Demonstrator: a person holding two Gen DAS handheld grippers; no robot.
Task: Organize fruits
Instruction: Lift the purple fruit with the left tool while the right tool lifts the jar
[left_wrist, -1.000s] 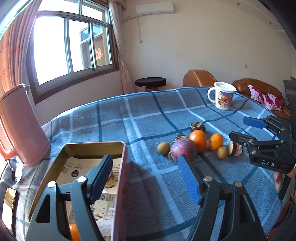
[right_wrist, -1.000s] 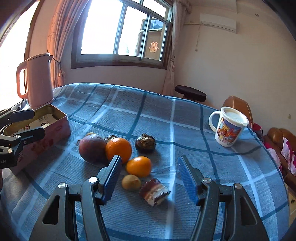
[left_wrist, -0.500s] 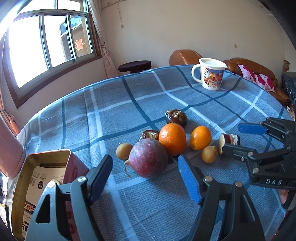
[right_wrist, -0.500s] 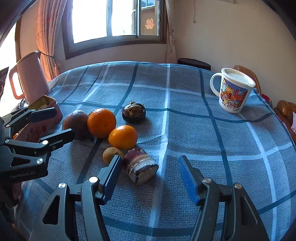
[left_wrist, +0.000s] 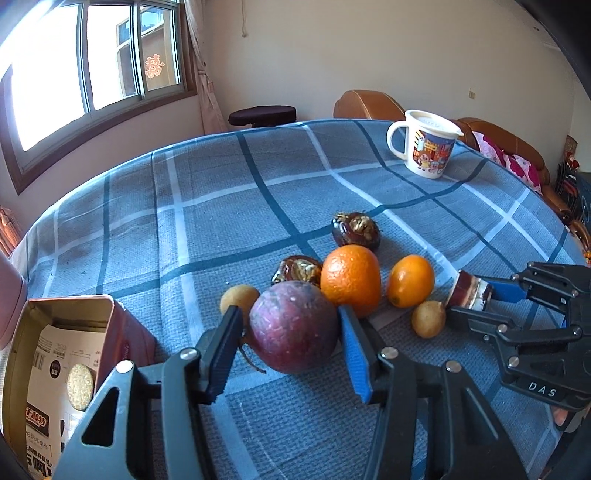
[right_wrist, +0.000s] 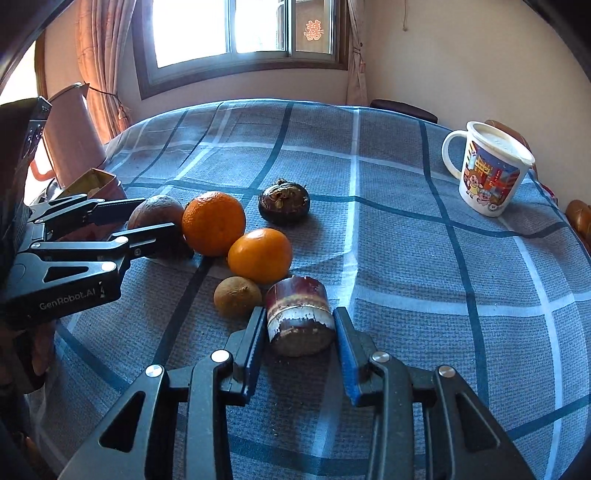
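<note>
A round purple fruit (left_wrist: 293, 326) lies on the blue plaid tablecloth between the fingers of my left gripper (left_wrist: 288, 343), which touch its sides. A short brown sugarcane piece (right_wrist: 299, 315) lies between the fingers of my right gripper (right_wrist: 300, 343), which press its sides. Beside them lie a large orange (left_wrist: 350, 278), a smaller orange (left_wrist: 410, 280), two small tan fruits (left_wrist: 428, 319) (left_wrist: 239, 299) and two dark water chestnuts (left_wrist: 355, 230) (left_wrist: 297, 269). An open tin box (left_wrist: 55, 373) stands at the lower left.
A cartoon-printed white mug (left_wrist: 428, 146) stands at the table's far right. A pink kettle (right_wrist: 72, 136) stands at the left edge behind the tin. A stool (left_wrist: 262, 114) and a brown sofa (left_wrist: 506, 147) lie beyond the table.
Both grippers have moved forward and down onto the fruit group. The left one has narrowed around the purple fruit, the right one around the sugarcane piece.
</note>
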